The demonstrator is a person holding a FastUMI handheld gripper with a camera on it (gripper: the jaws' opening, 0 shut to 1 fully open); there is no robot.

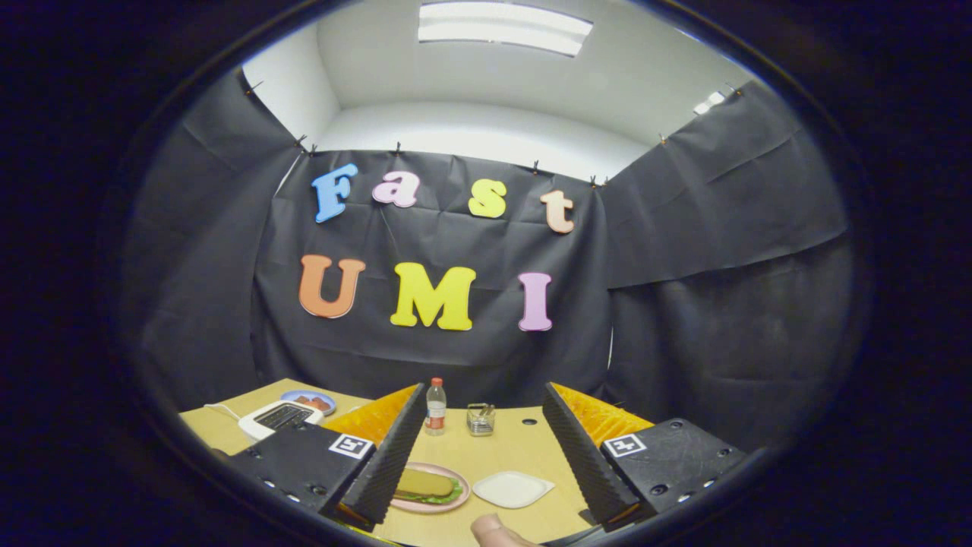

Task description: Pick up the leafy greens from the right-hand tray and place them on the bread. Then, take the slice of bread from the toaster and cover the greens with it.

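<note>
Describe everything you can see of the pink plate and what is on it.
The pink plate is round with a low rim and lies flat on the tan table, between the open gripper fingers and close to the left one, which hides its left edge. On it lies a slice of bread over leafy greens that stick out at the near side. A white tray sits just to its right, apart.

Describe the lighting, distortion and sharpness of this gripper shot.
In the gripper view, the ceiling light is blown out to white glare while the table is evenly lit with soft shadows; the fisheye lens bends the booth's walls into curves; the open gripper has its jaws spread wide and empty; the plate with bread over greens and the small bottle look slightly soft.
</note>
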